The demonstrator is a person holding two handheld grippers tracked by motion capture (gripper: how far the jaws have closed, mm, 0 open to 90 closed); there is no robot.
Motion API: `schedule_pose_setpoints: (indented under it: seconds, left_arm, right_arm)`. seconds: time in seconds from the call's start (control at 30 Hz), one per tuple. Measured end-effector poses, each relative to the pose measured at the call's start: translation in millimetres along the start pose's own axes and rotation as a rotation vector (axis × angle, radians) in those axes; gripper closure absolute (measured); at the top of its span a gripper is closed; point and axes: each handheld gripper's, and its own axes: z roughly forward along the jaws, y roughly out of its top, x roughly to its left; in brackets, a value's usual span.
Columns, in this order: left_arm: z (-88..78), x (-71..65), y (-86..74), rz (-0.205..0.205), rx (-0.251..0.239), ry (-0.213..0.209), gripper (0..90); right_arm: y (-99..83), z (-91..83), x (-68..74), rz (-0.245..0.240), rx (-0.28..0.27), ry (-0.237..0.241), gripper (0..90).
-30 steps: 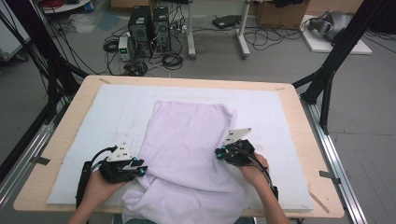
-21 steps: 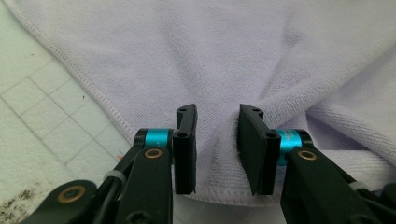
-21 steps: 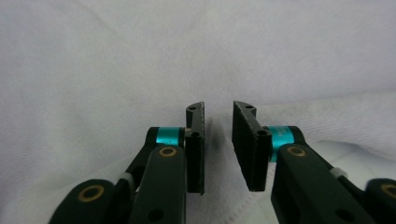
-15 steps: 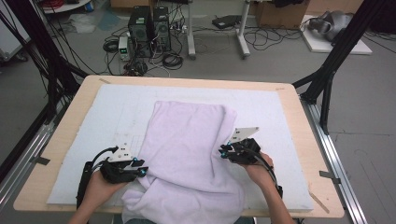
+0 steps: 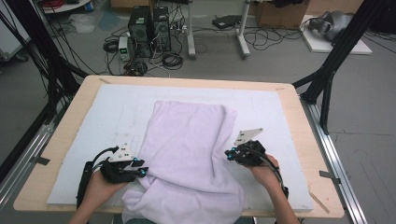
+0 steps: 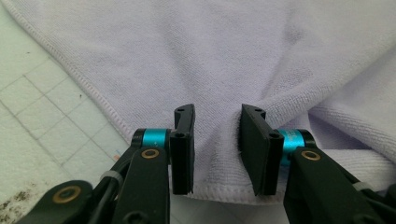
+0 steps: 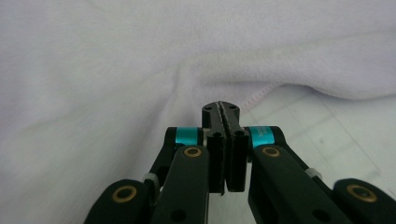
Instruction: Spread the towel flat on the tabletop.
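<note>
A lilac towel (image 5: pixel 189 154) lies rumpled across the middle of the white mat (image 5: pixel 93 126) on the wooden table (image 5: pixel 299 116), its far end squared off, its near end bunched and hanging just past the table's near edge.

At the towel's left edge sits the left gripper (image 5: pixel 140 171), held in the person's left hand (image 5: pixel 100 184). In the left gripper view (image 6: pixel 215 149) its jaws stand partly apart with a raised fold of the towel's hem between them; the cloth fills the gap, but whether the pads press on it I cannot tell. A second ago it sat in the same spot.

At the towel's right edge is the right gripper (image 5: pixel 229 155), in the right hand (image 5: pixel 264 170). In its own view (image 7: pixel 222 109) the jaws are pressed flat together with nothing between them, the tips just short of the towel's pink-stitched hem, over bare mat. Those jaws have just been closing, empty. Since a second ago this gripper has drawn a little away from the towel, towards the right of the table, and the cloth there lies flatter.
</note>
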Motion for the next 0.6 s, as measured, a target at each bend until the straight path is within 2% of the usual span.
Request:
schedule_pose_setpoints:
  seconds: [0.03, 0.1, 0.13, 0.17, 0.23, 0.3, 0.4, 0.47, 0.57, 0.6]
  left_arm:
    - [-0.3, -0.5, 0.0, 0.004, 0.001, 0.001, 65.5]
    - [-0.1, -1.1, -0.4, 0.009, 0.002, -0.002, 65.5]
    - [0.0, -1.0, -0.4, 0.008, 0.005, -0.001, 65.4]
    - [0.2, -0.8, -0.5, 0.004, 0.005, -0.001, 65.2]
    - [0.1, -0.8, -0.4, 0.001, 0.005, 0.0, 64.8]
    - [-0.2, -0.8, -0.5, 0.003, 0.005, -0.001, 64.8]
    - [0.3, 0.7, -0.3, 0.003, 0.006, -0.004, 64.6]
    - [1.2, 0.8, -0.3, 0.002, 0.007, -0.005, 64.5]
    - [2.6, 0.2, -0.6, 0.003, 0.005, -0.003, 64.5]
    - [3.0, 0.2, -0.7, 0.003, 0.005, -0.003, 64.5]
  right_arm:
    - [-2.3, -7.9, 1.2, -0.015, 0.005, -0.015, 89.6]
    - [-8.8, -21.4, 1.4, -0.005, -0.001, -0.034, 89.4]
    - [-11.5, -24.4, -0.1, 0.001, -0.004, -0.038, 89.2]
    - [-13.2, -24.0, -1.6, 0.005, -0.011, -0.028, 85.2]
    - [-11.8, -16.3, -0.8, 0.003, -0.018, -0.014, 80.2]
    - [-7.5, -5.6, 1.4, -0.021, -0.018, 0.001, 76.4]
    - [-3.8, 7.0, 2.2, -0.022, -0.019, 0.018, 75.1]
    - [-4.5, 15.4, 1.9, -0.005, -0.006, 0.046, 76.2]
    - [-6.4, 17.1, 2.5, 0.0, -0.017, 0.049, 86.1]
    - [-6.4, 16.5, 2.6, -0.005, -0.011, 0.05, 86.9]
